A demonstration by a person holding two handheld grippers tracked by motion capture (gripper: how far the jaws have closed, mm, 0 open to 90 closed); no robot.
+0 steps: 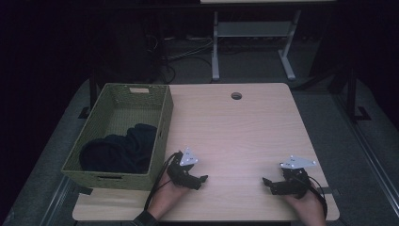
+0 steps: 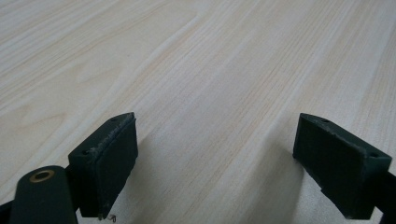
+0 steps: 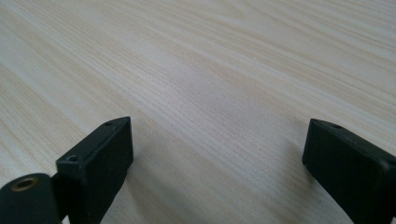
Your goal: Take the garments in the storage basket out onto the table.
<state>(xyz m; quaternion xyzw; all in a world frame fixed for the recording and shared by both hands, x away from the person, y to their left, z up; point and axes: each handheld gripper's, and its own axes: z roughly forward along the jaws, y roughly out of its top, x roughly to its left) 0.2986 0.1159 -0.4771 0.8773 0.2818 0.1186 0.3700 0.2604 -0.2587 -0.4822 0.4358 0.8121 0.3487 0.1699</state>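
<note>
My left gripper (image 1: 203, 179) rests low over the light wooden table (image 1: 235, 127) near its front edge, just right of the basket, and points to the right. Its jaws stand wide apart over bare wood, with nothing between the pads (image 2: 109, 158). My right gripper (image 1: 266, 182) lies near the front right of the table and points left, toward the other one. It is open too, and only wood grain shows between its fingers (image 3: 100, 163). A person's hand holds each gripper from below.
A green woven basket (image 1: 162, 127) stands on the table's left side with dark cloth (image 1: 120, 150) bundled inside. A round cable hole (image 1: 236, 96) sits near the far edge. Beyond the table are a white desk frame (image 1: 216, 47) and loose cables on the floor.
</note>
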